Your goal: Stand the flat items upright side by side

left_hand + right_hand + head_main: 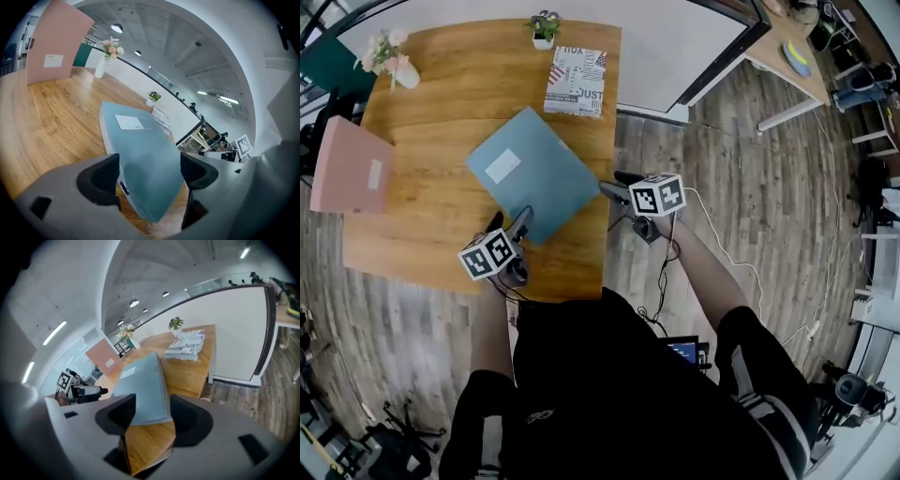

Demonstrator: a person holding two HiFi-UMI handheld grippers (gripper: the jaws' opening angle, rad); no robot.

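A blue-grey binder [532, 173] lies flat in the middle of the wooden table [431, 220]. A pink binder [352, 167] stands upright at the table's left edge. My left gripper [512, 219] is at the blue binder's near corner. In the left gripper view this gripper [150, 171] is open wide, with the binder's end [145, 159] lying between the jaws, untouched. My right gripper [605, 192] is at the binder's right corner. Seen in the right gripper view, it [153, 413] is partly open, the binder's corner [147, 390] sitting in the gap with no pad visibly pressing on it.
A stack of magazines [577, 80] lies at the table's far right, a small potted plant [545, 28] behind it. A flower vase [394, 61] stands at the far left. A white panel [675, 47] leans beyond the table's right edge. Cables [703, 234] run across the floor.
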